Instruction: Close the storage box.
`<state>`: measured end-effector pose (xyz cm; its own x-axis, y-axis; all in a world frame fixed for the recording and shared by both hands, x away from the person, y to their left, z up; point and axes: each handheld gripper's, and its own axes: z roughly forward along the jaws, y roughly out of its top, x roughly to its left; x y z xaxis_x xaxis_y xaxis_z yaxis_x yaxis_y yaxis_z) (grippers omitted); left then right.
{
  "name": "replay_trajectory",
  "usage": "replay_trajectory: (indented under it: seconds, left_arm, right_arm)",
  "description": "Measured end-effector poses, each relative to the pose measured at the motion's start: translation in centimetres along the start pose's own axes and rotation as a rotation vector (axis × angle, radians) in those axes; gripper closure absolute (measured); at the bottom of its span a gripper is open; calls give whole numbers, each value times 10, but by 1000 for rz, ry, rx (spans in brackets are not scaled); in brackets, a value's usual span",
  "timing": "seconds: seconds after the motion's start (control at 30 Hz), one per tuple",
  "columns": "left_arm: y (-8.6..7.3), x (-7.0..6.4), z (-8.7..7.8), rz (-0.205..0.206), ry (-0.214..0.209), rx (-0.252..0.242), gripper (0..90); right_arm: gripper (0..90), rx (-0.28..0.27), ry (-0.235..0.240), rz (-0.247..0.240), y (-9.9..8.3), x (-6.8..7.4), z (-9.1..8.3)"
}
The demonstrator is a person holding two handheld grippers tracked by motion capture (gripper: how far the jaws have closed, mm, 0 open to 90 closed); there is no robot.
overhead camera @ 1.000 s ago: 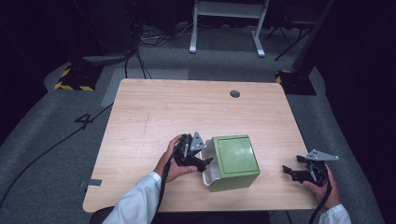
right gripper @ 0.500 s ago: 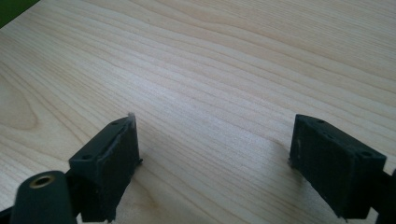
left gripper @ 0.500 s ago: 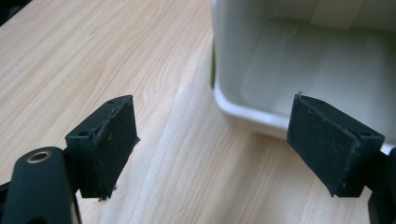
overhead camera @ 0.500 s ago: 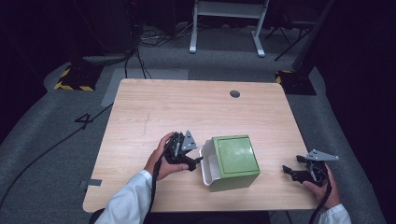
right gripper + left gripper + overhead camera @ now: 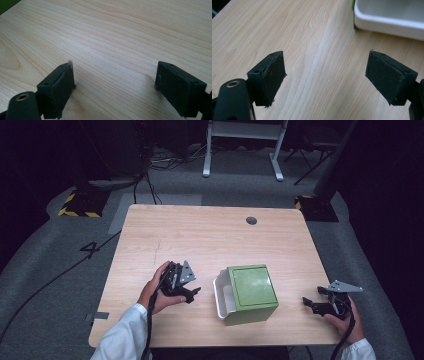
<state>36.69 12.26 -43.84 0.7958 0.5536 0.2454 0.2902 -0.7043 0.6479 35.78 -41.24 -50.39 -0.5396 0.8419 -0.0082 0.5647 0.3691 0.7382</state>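
A green box [image 5: 252, 292] with a white drawer-like tray [image 5: 221, 295] slid partway out of its left side is seen low in the middle of the wooden table [image 5: 200, 235]. The left gripper [image 5: 192, 294] is held just left of that tray, jaws spread wide with nothing between them, probably lined up to get at it. The right gripper [image 5: 311, 302] is parked at the lower right, well apart from the box, also wide open and empty, likely just waiting.
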Motion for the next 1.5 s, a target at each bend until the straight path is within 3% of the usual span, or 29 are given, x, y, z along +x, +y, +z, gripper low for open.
replay_trajectory:
  seconds: [0.17, 0.43, 0.63, 0.73, 0.83, 0.9, 1.2, 1.23, 1.37, 1.5]
  left_arm:
    - [-13, 5, -7, -4, 30, 31, 164]
    - [-41, 14, -20, -46, 84, 63, 167]
    - [-65, 23, -24, -92, 97, 80, 167]
    - [-77, 27, -23, -117, 85, 99, 167]
    - [-84, 28, -22, -112, 103, 116, 167]
    - [-91, 30, -22, -131, 100, 121, 167]
    - [-117, 31, -22, -216, 86, 115, 166]
    - [-122, 32, -23, -243, 82, 94, 166]
    - [-127, 33, -25, -264, 85, 77, 165]
    - [-137, 35, -25, -344, 51, 34, 166]
  right_arm:
    - [156, 0, -1, 1, 0, 0, 0]
    - [156, 0, -1, 1, 0, 0, 0]
    - [156, 0, -1, 1, 0, 0, 0]
    - [156, 0, -1, 1, 0, 0, 0]
    - [156, 0, -1, 0, 0, 0, 0]
    - [156, 0, -1, 1, 0, 0, 0]
    - [156, 0, -1, 1, 0, 0, 0]
    - [156, 0, -1, 1, 0, 0, 0]
    - [156, 0, -2, 1, 0, 0, 0]
    - [156, -1, -2, 2, 0, 0, 0]
